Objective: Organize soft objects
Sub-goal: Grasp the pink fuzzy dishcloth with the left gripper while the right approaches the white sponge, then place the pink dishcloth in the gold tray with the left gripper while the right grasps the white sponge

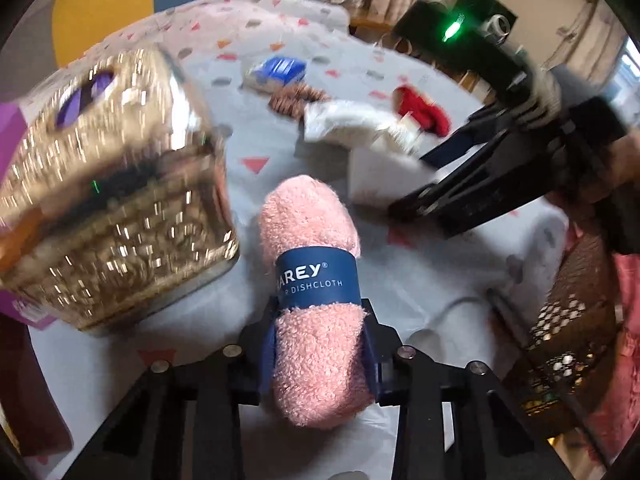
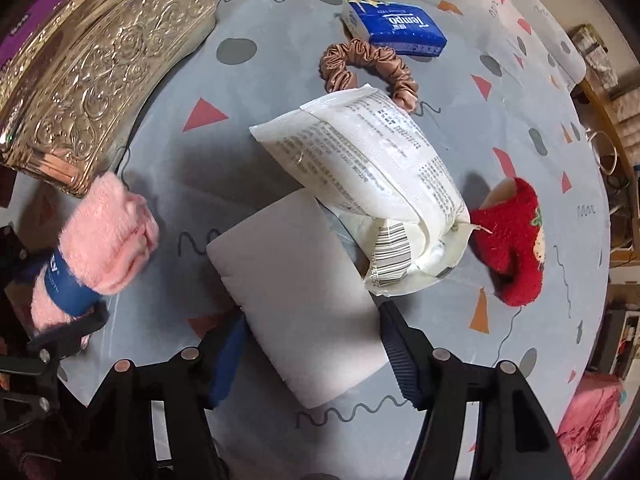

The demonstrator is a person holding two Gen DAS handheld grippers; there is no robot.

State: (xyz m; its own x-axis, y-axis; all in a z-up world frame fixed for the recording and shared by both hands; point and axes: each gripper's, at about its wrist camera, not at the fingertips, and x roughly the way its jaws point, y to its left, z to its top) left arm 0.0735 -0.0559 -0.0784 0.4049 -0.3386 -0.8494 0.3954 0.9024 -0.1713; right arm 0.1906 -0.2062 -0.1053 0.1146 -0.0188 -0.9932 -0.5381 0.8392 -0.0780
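The rolled pink dishcloth (image 1: 316, 300), banded in blue, is clamped between the left gripper (image 1: 320, 344)'s pads. To that gripper's left stands the embossed gold basket (image 1: 116, 200); its contents are blurred, something dark and purple showing. The right gripper (image 2: 316, 340) straddles a white foam block (image 2: 296, 304) on the table (image 2: 500, 360); whether the pads press it I cannot tell. Beyond lie a white packet (image 2: 360, 160), red strawberry cloth (image 2: 516, 240), scrunchie (image 2: 368, 60) and tissue pack (image 2: 396, 28).

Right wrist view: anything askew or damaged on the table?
The white printed packet lies crooked, one end propped on the plain white pack and the other overlapping the brown scrunchie. Its barcode end looks crumpled. Nothing spilled.
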